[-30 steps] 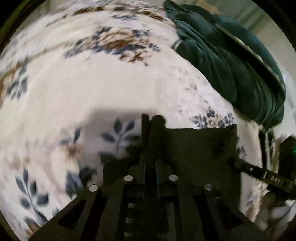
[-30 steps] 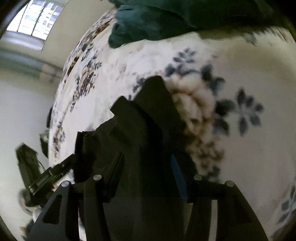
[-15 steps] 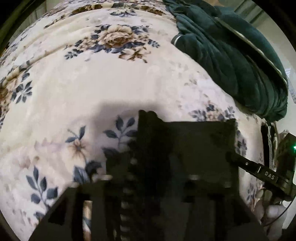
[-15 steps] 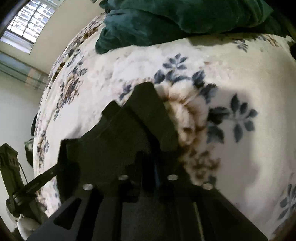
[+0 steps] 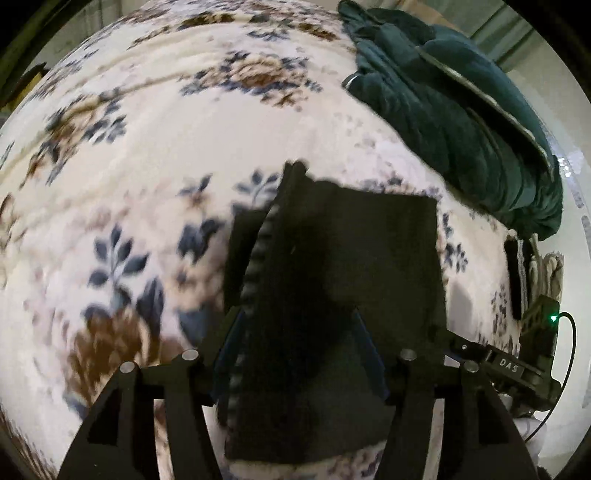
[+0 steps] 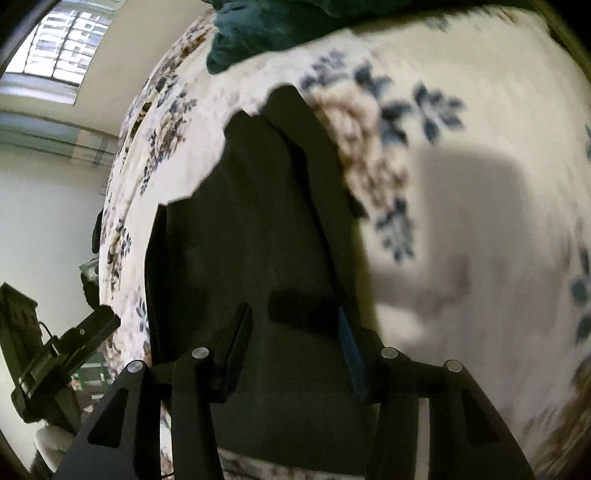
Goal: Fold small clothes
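Note:
A small black garment [image 5: 343, 280] lies folded flat on a cream floral blanket [image 5: 155, 155]. It also shows in the right wrist view [image 6: 251, 236]. My left gripper [image 5: 299, 325] is open and hovers just over the garment's near edge, its jaws apart. My right gripper [image 6: 291, 325] is open too, above the same garment from the other side. Neither holds cloth. The right gripper [image 5: 509, 365] also shows at the lower right of the left wrist view. The left gripper [image 6: 70, 350] also shows at the lower left of the right wrist view.
A dark green quilted blanket [image 5: 465, 110] is heaped at the back right of the bed; it also shows at the top of the right wrist view [image 6: 258, 33]. The bed edge, a pale wall and a window [image 6: 62, 44] are to the left in the right wrist view.
Both grippers were shut on the garment half a second ago and have opened. They have drawn back slightly and the cloth now lies flat on the blanket.

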A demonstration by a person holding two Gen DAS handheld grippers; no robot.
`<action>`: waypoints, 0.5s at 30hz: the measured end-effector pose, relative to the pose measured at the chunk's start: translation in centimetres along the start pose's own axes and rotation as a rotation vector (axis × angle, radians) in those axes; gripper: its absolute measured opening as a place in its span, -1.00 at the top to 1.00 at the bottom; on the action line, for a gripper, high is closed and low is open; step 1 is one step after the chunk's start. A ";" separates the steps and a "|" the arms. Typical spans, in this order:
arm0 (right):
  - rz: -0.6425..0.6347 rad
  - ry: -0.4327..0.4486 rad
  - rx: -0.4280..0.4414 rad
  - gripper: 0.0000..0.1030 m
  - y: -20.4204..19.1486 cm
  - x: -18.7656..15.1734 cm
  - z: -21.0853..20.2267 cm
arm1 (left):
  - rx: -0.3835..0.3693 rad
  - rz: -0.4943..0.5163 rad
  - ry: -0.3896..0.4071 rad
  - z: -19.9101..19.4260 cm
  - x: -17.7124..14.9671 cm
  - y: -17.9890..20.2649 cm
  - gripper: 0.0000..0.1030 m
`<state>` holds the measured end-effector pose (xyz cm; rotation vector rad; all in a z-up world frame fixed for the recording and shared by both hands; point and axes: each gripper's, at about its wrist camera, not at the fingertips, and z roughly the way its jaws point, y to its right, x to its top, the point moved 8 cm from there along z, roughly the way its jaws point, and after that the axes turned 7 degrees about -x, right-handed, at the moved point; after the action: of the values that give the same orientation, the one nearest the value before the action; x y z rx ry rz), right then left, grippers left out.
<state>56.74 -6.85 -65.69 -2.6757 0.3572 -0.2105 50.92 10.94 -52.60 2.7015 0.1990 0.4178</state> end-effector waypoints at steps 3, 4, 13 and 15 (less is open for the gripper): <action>0.018 -0.037 0.016 -0.06 0.6 -1.9 0.6 | 0.030 -0.010 0.015 -0.7 -1.5 -1.2 -0.10; 0.005 -0.039 0.005 -0.06 0.7 -2.3 0.7 | 0.044 -0.019 0.027 -1.1 -2.0 -1.9 -0.10; 0.008 -0.045 -0.031 -0.06 2.3 -4.8 -0.8 | -0.061 -0.173 0.036 -0.7 -6.7 -5.9 -0.10; 0.012 -0.049 -0.057 -0.05 2.6 -5.1 -1.1 | -0.119 -0.180 0.021 0.3 -7.5 -5.4 -0.10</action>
<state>51.11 -8.12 -66.30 -2.7282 0.3692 -0.1332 43.51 14.27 -57.04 2.5370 0.4060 0.3908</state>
